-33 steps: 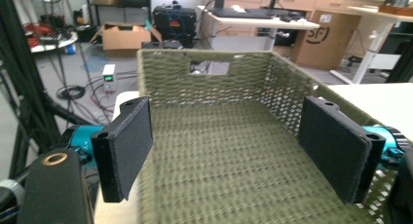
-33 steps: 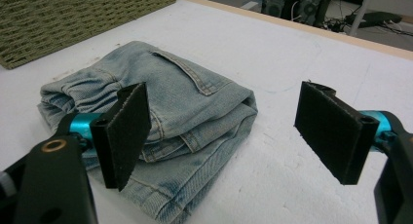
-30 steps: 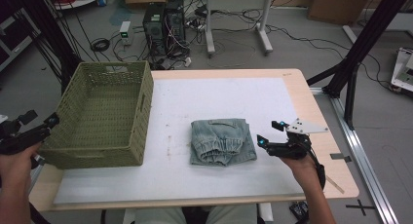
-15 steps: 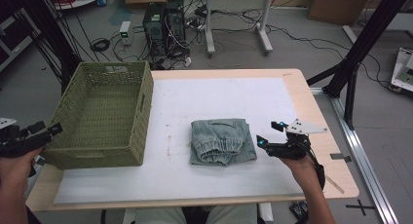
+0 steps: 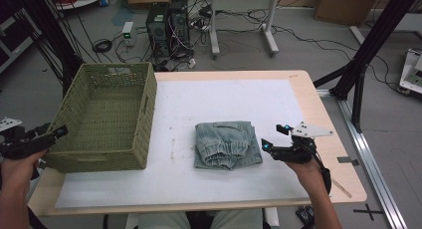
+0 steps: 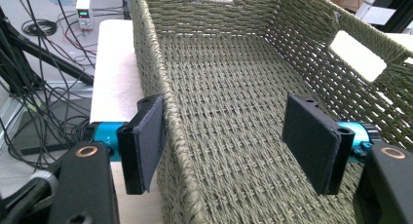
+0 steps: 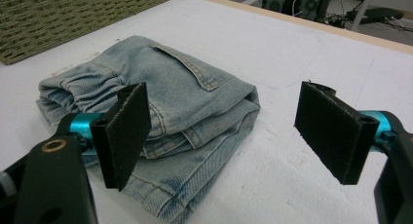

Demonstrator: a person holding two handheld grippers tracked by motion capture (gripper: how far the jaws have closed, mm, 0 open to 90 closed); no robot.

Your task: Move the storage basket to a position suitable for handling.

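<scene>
Counter [image 5: 308,97]: wooden top with a white mat over most of it; carries all items.

Basket [image 5: 107,117]: green woven basket at the counter's left edge, empty, long axis running from near edge to far edge.

Folded jeans [image 5: 226,144]: compact folded stack near the middle of the counter, toward the near edge, well apart from the basket; elastic cuffs face the near edge, pocket face up.

Right gripper [image 5: 278,138]: just beside the right edge of the jeans, jaws apart and pointing left at the fold. Nothing between the jaws.

Left gripper [image 5: 47,135]: at the basket's near-left corner. Its jaws have just been closing but remain apart, one outside and one inside the left wall; the pads do not press on the weave.

Governing relation: the jeans lie directly ahead of the right jaws, level with them; the right hand is by far the nearer. Judged next move: short advance leftward, then close on the layered right edge.

View differences: the right gripper view shows the stacked layers [image 7: 160,112] and the thick folded corner facing the jaws, which the high view flattens. The left gripper view shows the basket wall [image 6: 168,117] standing between the pads; the high view leaves that gap unresolved.
</scene>
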